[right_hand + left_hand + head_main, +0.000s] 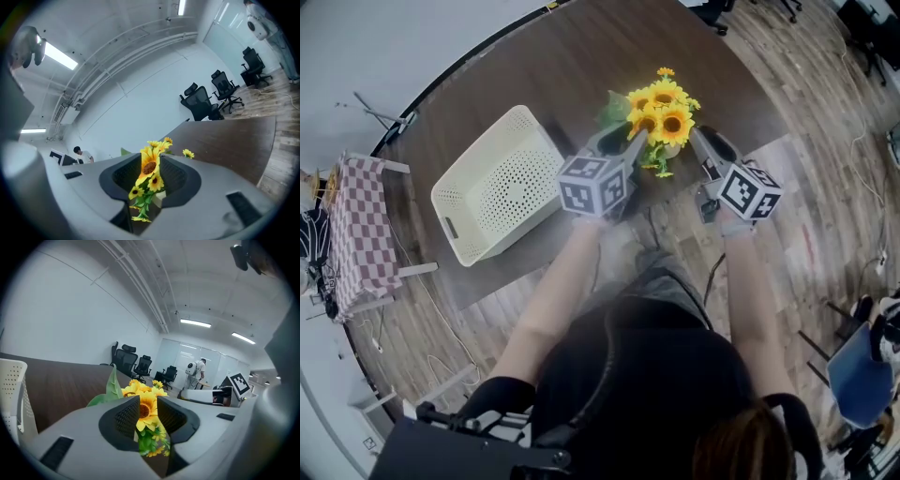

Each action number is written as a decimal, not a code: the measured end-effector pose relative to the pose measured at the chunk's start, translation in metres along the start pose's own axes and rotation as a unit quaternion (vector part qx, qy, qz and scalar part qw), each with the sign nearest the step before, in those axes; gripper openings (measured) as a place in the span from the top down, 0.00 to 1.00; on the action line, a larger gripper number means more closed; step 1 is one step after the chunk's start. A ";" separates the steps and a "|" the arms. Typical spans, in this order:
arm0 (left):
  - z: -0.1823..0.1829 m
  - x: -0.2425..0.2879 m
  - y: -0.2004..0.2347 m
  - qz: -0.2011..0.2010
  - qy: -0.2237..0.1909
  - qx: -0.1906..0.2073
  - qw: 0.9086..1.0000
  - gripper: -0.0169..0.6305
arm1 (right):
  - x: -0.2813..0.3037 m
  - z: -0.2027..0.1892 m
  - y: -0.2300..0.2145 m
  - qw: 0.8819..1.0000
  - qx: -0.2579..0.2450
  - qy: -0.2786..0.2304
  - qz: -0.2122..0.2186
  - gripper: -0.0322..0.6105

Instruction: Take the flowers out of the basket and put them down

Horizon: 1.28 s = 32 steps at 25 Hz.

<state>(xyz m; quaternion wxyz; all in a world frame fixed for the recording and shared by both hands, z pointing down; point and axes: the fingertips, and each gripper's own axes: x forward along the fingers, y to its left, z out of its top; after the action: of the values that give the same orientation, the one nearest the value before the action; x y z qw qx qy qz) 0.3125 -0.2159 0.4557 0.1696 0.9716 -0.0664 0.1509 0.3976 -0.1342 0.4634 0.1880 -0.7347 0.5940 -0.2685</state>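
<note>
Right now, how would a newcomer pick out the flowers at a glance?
Start at the dark brown table. To the right of the white basket, by the table's near edge, stands a bunch of flowers. It is the only bright yellow thing there, with green leaves.

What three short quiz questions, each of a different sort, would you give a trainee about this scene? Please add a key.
1. True or false: the flowers are inside the white basket.
2. In the head view, the flowers stand: A) between the left gripper and the right gripper; B) left of the white basket; C) on the floor.
3. How do the fingers of both grippers stand: apart or closed together?
Key: 1 false: they stand on the table, right of the white basket. 2 A. 3 apart: the flowers show in each gap, but nothing clamps them.
</note>
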 end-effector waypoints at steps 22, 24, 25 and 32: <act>-0.026 -0.117 -0.063 -0.025 -0.081 0.022 0.996 0.97 | -0.075 -0.069 0.132 0.994 -0.077 -0.001 0.081 0.95; -0.030 -0.125 -0.071 -0.030 -0.085 0.022 0.996 0.97 | -0.082 -0.078 0.140 0.993 -0.083 0.007 0.084 0.95; -0.032 -0.130 -0.075 -0.032 -0.087 0.022 0.995 0.97 | -0.086 -0.081 0.144 0.992 -0.087 0.010 0.086 0.95; -0.050 -0.162 -0.090 -0.032 -0.095 0.019 0.995 0.97 | -0.113 -0.104 0.170 0.990 -0.102 0.010 0.092 0.95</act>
<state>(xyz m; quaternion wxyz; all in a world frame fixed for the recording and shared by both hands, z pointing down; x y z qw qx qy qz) 0.1621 -0.1012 0.4217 0.1491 0.9862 -0.0485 0.0538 0.1854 -0.0575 0.4249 0.1301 -0.6892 0.6853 -0.1957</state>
